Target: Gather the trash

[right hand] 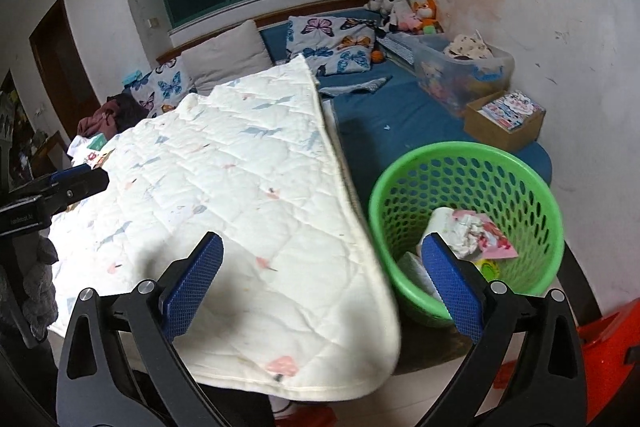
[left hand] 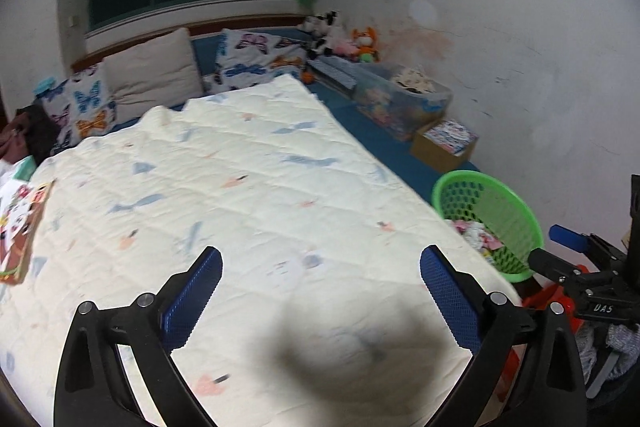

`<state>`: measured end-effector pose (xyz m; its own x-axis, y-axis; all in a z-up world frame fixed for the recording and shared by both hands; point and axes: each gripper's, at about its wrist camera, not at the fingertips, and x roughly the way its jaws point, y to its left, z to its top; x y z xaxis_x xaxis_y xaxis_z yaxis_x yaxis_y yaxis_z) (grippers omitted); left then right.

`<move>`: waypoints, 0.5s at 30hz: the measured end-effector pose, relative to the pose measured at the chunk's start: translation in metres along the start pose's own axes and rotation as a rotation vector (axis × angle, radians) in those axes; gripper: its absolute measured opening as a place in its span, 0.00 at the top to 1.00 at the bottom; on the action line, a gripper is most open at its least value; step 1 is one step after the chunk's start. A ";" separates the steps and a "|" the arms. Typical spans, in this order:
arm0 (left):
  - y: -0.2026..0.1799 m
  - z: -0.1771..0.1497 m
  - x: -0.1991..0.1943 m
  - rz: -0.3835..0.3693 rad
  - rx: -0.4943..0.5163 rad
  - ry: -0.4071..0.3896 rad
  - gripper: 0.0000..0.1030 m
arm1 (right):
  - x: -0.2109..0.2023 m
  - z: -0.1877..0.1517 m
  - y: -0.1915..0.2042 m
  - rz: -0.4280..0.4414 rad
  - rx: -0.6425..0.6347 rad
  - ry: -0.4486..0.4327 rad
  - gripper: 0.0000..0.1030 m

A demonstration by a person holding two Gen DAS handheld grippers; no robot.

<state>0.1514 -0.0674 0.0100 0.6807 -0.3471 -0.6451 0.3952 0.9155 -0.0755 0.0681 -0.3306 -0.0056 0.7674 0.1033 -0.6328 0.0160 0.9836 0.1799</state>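
Beside the bed's right edge, the round green perforated plastic basket (right hand: 466,223) sits on the blue mattress sheet (right hand: 404,119), just beside the hanging border of the cream quilted blanket with pink and blue prints (right hand: 248,187). It probably stands there so that either hand can drop into it without walking around the bed. Crumpled white and pink paper trash (right hand: 472,231) already lies in its bottom, so some collecting looks done.

Both tongs are spread wide and hold nothing. The left tongs (left hand: 320,291) hover over the blanket's near end, and the right tongs (right hand: 320,287) hang above the blanket's corner with one blue pad reaching across the basket's rim in that view. No loose scrap shows between either pair of pads.

Possible next targets are hard to name: a flat colourful printed pack (left hand: 20,227) lies at the blanket's left edge, whether rubbish or not cannot be told. Further off stand a brown cardboard box of printed books (right hand: 504,123), a clear plastic storage tub (right hand: 460,75), butterfly-print pillows (right hand: 336,47) and soft toys (right hand: 404,11). The blanket's folds could hide small scraps.
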 end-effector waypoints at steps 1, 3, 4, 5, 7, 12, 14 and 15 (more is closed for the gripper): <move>0.003 -0.002 -0.003 0.009 -0.007 -0.002 0.07 | 0.000 0.000 0.003 0.000 -0.007 0.000 0.04; 0.015 -0.008 -0.012 0.030 -0.034 -0.010 0.07 | 0.000 -0.002 0.013 -0.005 -0.029 -0.004 0.04; 0.020 -0.011 -0.016 0.042 -0.044 -0.013 0.07 | 0.000 -0.004 0.020 -0.005 -0.046 -0.004 0.04; 0.023 -0.012 -0.018 0.051 -0.050 -0.016 0.07 | 0.001 -0.004 0.025 -0.006 -0.056 -0.005 0.04; 0.030 -0.016 -0.025 0.080 -0.061 -0.022 0.07 | 0.003 -0.005 0.036 -0.008 -0.081 -0.007 0.04; 0.047 -0.026 -0.042 0.130 -0.101 -0.044 0.07 | 0.005 -0.009 0.056 -0.002 -0.112 -0.011 0.04; 0.056 -0.031 -0.047 0.136 -0.130 -0.048 0.07 | 0.004 -0.008 0.061 0.013 -0.111 -0.014 0.04; 0.060 -0.034 -0.050 0.143 -0.147 -0.051 0.07 | 0.005 -0.007 0.063 0.019 -0.112 -0.015 0.04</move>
<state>0.1203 0.0117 0.0115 0.7555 -0.2179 -0.6179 0.2005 0.9747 -0.0985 0.0680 -0.2668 -0.0026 0.7763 0.1207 -0.6187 -0.0699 0.9919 0.1058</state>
